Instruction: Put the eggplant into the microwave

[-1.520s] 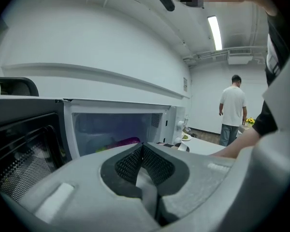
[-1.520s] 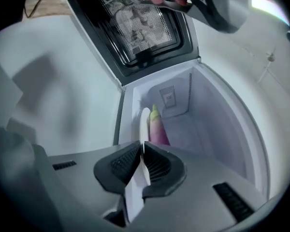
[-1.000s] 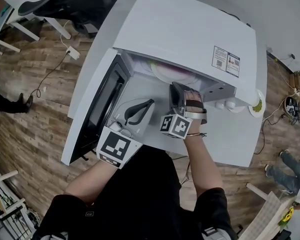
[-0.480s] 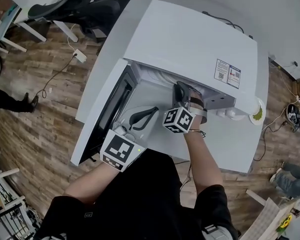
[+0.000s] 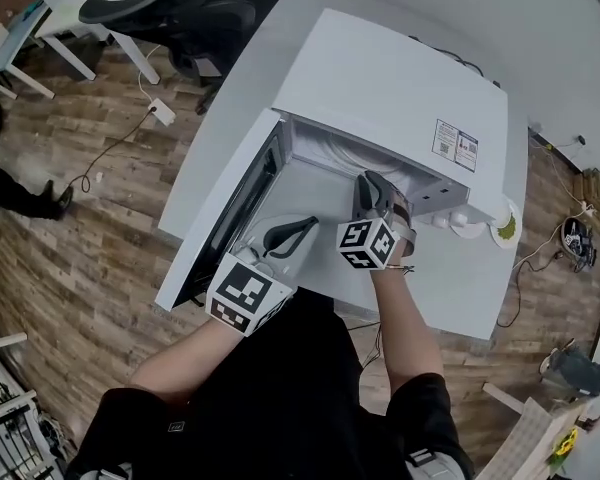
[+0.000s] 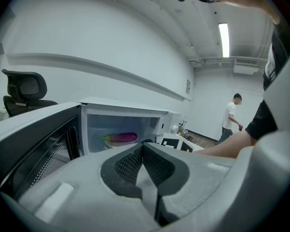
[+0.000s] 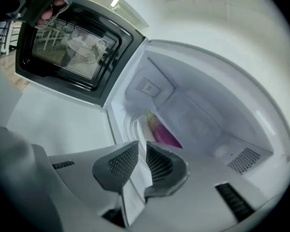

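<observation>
We list one white microwave (image 5: 400, 78) on a white table (image 5: 460, 288), its door (image 5: 245, 208) swung open to the left. Inside, toward the far wall of the cavity, one purple eggplant (image 7: 162, 132) with a green stem end lies on a pale round dish (image 6: 108, 142). The left gripper (image 5: 305, 225) sits near the open door, pads clenched tip to tip on nothing. The right gripper (image 5: 368, 180) sits at the cavity mouth, pads released with a narrow gap, empty, clear of the eggplant.

right gripper (image 5: 368, 182) seems drawn back from the microwave (image 5: 400, 78).
</observation>
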Demonstrator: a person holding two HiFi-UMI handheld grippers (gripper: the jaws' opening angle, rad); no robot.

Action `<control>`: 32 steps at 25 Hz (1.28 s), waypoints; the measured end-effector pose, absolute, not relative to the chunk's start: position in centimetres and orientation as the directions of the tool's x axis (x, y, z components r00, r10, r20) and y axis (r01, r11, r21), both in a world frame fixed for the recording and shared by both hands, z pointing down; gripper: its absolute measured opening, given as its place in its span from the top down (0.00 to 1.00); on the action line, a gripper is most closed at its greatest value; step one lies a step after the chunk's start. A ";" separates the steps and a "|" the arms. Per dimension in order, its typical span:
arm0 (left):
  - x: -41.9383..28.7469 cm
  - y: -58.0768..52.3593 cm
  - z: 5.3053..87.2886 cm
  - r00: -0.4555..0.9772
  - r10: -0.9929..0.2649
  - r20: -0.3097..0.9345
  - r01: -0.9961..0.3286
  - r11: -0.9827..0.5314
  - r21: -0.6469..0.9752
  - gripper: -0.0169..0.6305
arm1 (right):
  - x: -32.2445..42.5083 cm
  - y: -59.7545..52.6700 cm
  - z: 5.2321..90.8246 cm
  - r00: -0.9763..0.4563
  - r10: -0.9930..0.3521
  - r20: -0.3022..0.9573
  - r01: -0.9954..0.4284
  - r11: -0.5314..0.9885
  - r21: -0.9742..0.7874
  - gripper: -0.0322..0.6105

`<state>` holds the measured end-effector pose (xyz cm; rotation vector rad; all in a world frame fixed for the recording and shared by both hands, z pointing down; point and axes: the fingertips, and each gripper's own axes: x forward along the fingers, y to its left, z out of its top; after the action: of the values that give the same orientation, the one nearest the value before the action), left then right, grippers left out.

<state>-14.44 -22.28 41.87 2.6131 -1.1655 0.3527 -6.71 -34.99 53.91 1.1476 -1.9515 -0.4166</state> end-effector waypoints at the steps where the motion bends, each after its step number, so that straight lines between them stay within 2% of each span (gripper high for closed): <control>1: -14.6 -21.8 41.6 0.651 -0.690 0.315 -0.752 -0.643 0.147 0.96 | -6.5 -34.1 53.3 -0.253 -0.843 0.475 -0.582 0.525 0.621 0.86; 6: -14.6 -19.1 39.6 0.674 -0.682 0.285 -0.738 -0.643 0.206 0.96 | -5.4 -28.6 49.0 -0.267 -0.847 0.459 -0.672 0.505 0.542 0.86; 10: -14.2 -17.3 38.0 0.684 -0.677 0.271 -0.729 -0.646 0.226 0.96 | -4.7 -23.5 45.5 -0.333 -0.835 0.438 -0.783 0.504 0.365 0.86; 13: -13.9 -16.0 36.7 0.688 -0.678 0.258 -0.726 -0.648 0.230 0.96 | -4.6 -19.8 43.8 -0.379 -0.820 0.428 -0.797 0.524 0.299 0.87; 17: -12.8 -14.7 35.1 0.692 -0.678 0.249 -0.722 -0.660 0.210 0.96 | -3.4 -15.8 41.8 -0.458 -0.784 0.419 -0.834 0.543 0.104 0.89; 20: -11.7 -13.4 33.6 0.694 -0.680 0.237 -0.720 -0.667 0.191 0.96 | -1.5 -13.3 39.2 -0.508 -0.773 0.380 -0.833 0.553 0.013 0.90; 24: -10.6 -12.2 31.4 0.673 -0.708 0.214 -0.739 -0.654 0.160 0.96 | 0.7 -10.9 34.7 -0.618 -0.741 0.263 -0.785 0.604 -0.141 0.92; 32: -7.9 -9.0 27.7 0.646 -0.746 0.160 -0.763 -0.633 0.131 0.96 | 4.7 -7.1 27.2 -0.690 -0.717 0.102 -0.723 0.675 -0.144 0.93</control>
<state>-7.90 -8.96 27.74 2.6777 -1.2413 0.1345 4.70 -7.08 27.20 1.2218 -2.8417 0.2692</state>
